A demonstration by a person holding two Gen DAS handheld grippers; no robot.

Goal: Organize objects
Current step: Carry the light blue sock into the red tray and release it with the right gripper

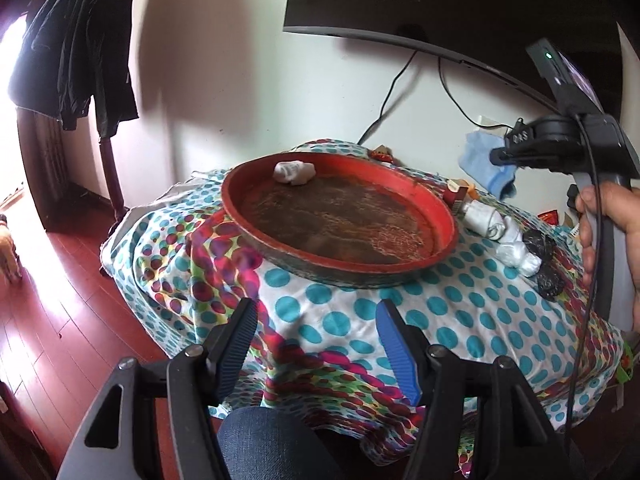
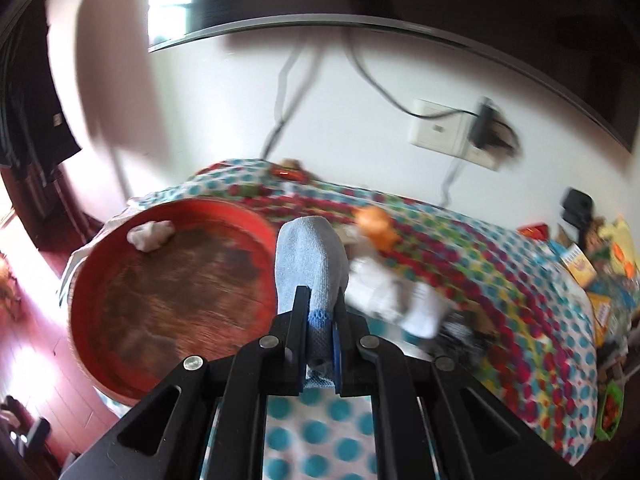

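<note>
**Blue sock in hand, tray ahead-left**

My right jaws are clamped on the cuff of a light blue sock, its length running straight away from me. The red tray lies just beyond and to the left, one white bundle already inside. My left jaws stand wide and empty over the dotted surface, facing the tray. More rolled socks wait at the tray's right.

"QAS", perhaps, on right gripper mount.

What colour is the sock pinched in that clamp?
Light blue sock, with a darker blue band at its cuff. The right wrist view shows it best.
</note>
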